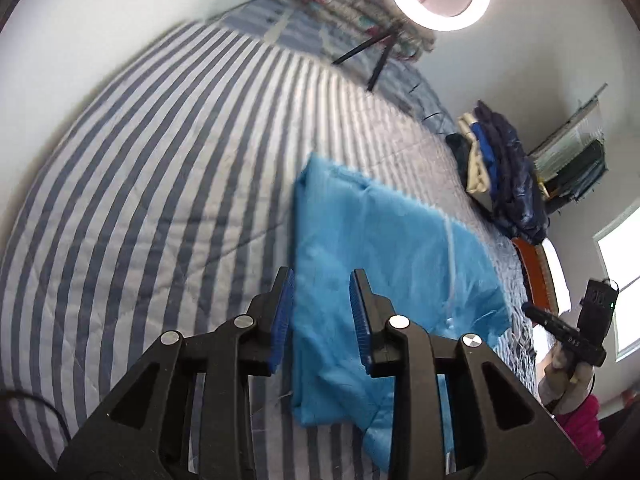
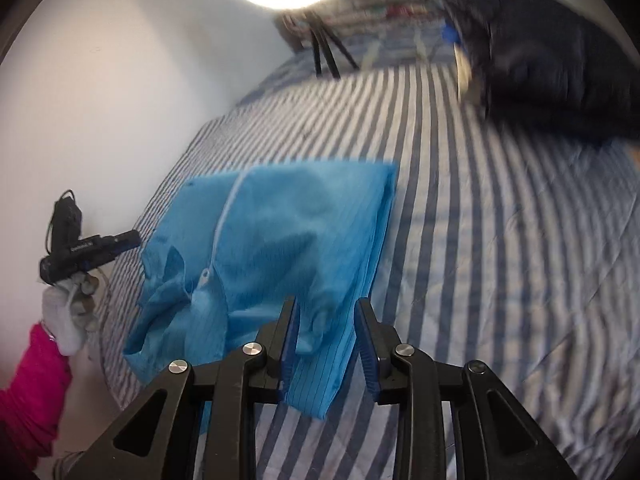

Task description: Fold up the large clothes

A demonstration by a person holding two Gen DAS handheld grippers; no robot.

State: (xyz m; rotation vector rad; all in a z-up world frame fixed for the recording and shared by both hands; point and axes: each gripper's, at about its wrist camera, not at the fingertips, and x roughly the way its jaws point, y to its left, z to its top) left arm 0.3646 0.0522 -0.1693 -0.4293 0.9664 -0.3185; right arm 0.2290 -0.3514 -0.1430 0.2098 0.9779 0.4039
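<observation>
Here, in the left wrist view, a folded blue garment [image 1: 384, 264] is seen lying flat on the striped bed [image 1: 160, 184]. The left tongs [image 1: 322, 316] are held above its near edge, spread, with nothing pinched between the blue pads. A pile of dark clothes [image 1: 508, 168] is stacked beyond the garment at the bed's far edge. In the right wrist view, the right tongs [image 2: 326, 340] are likewise spread above the garment's near corner, apart from the cloth. A gloved hand [image 2: 70, 312] gripping the other tool is seen left of the garment.
</observation>
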